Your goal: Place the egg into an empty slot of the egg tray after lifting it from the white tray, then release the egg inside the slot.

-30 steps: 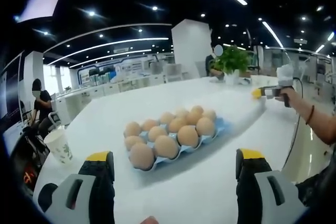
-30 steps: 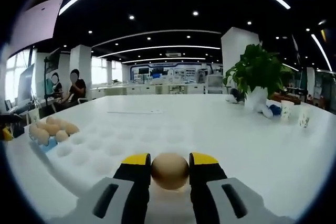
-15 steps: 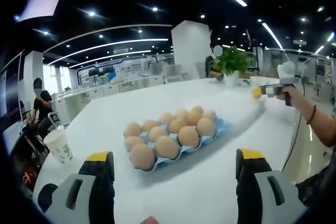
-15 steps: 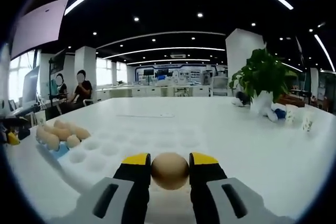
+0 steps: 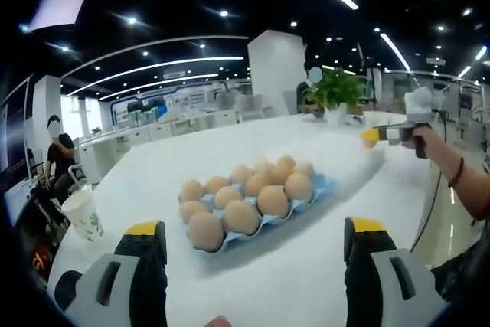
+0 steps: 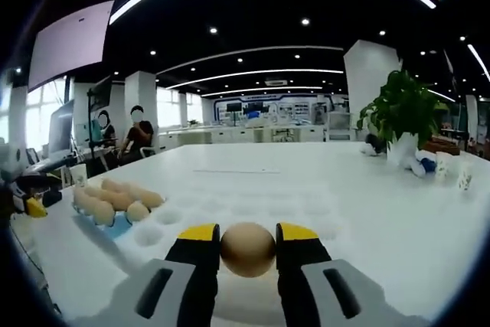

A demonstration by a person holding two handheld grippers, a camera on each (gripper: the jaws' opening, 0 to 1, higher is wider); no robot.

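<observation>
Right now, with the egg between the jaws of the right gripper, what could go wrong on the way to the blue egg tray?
1. The egg is held only at its two sides by the right gripper, above the white tray; a tighter squeeze could crack it, a looser one could drop it.
2. The blue egg tray looks almost full, so lowering may knock a neighbouring egg.
3. The left gripper waits open near that tray; the two could collide.
</observation>
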